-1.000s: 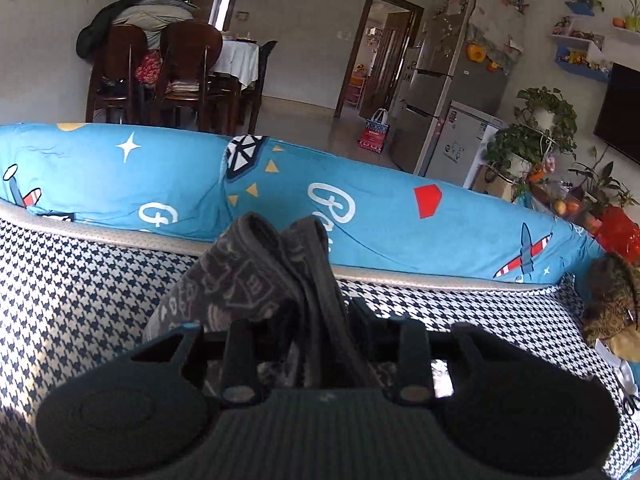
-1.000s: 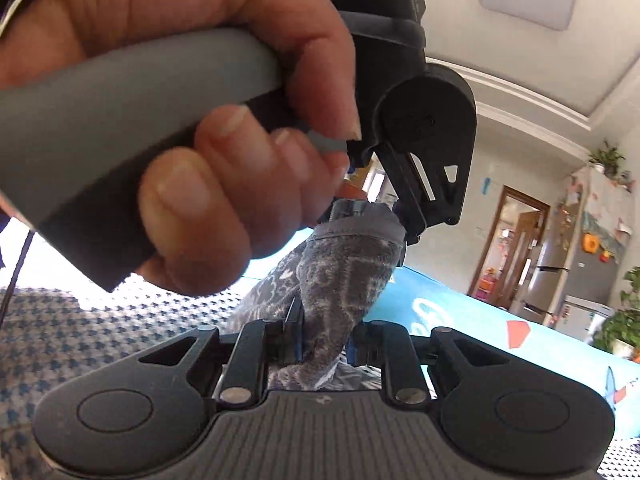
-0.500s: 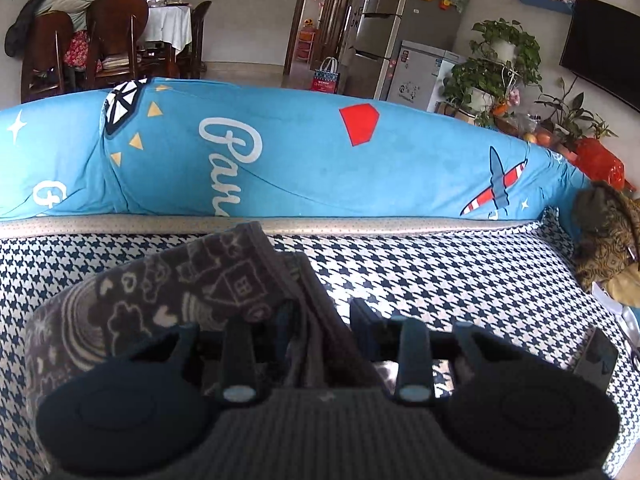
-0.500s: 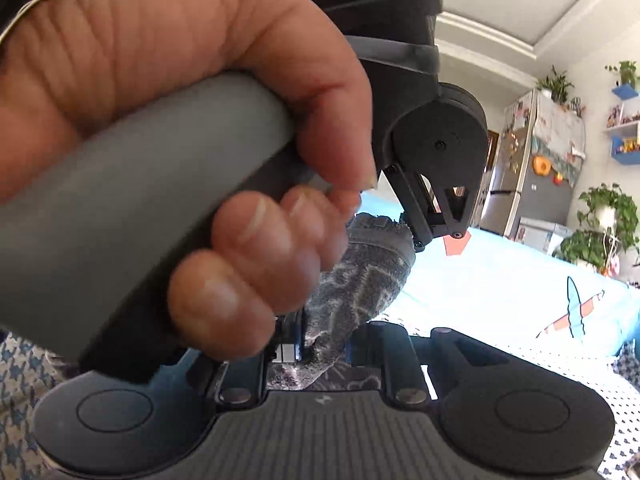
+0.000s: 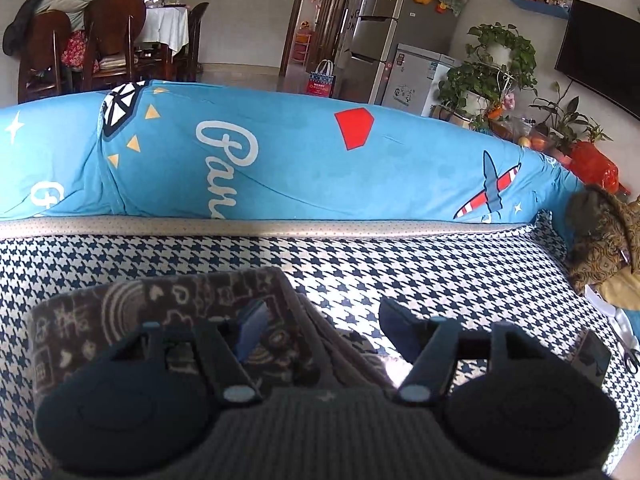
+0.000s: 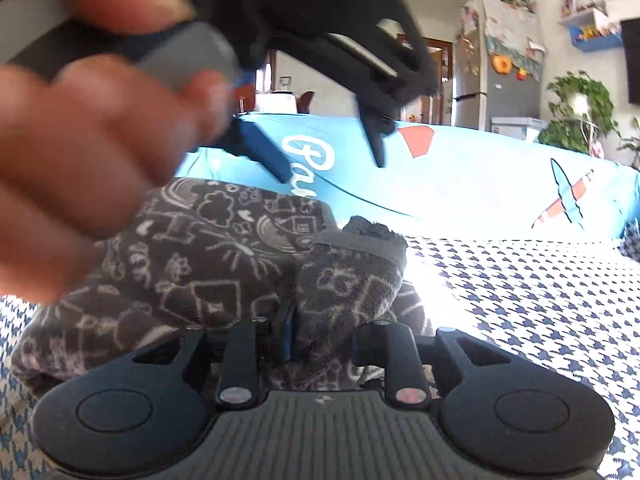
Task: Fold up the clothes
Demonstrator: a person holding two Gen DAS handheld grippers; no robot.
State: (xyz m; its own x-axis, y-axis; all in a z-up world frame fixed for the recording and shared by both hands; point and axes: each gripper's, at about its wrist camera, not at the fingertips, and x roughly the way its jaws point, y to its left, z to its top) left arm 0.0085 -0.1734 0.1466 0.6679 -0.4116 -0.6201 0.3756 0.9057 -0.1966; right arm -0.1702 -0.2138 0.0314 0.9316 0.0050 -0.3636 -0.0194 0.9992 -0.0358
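Grey garment (image 6: 208, 264) between both opening fingers; left hand (image 6: 80, 152) only in right view.

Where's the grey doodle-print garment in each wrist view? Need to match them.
Left wrist: grey doodle-print garment sits lower left, lying on the houndstooth cover, folded edge behind the left of the two fingers.
Right wrist: garment fills left-centre, a fold bunched up between the fingers.
Shared landmark: blue cushion's white cursive lettering.
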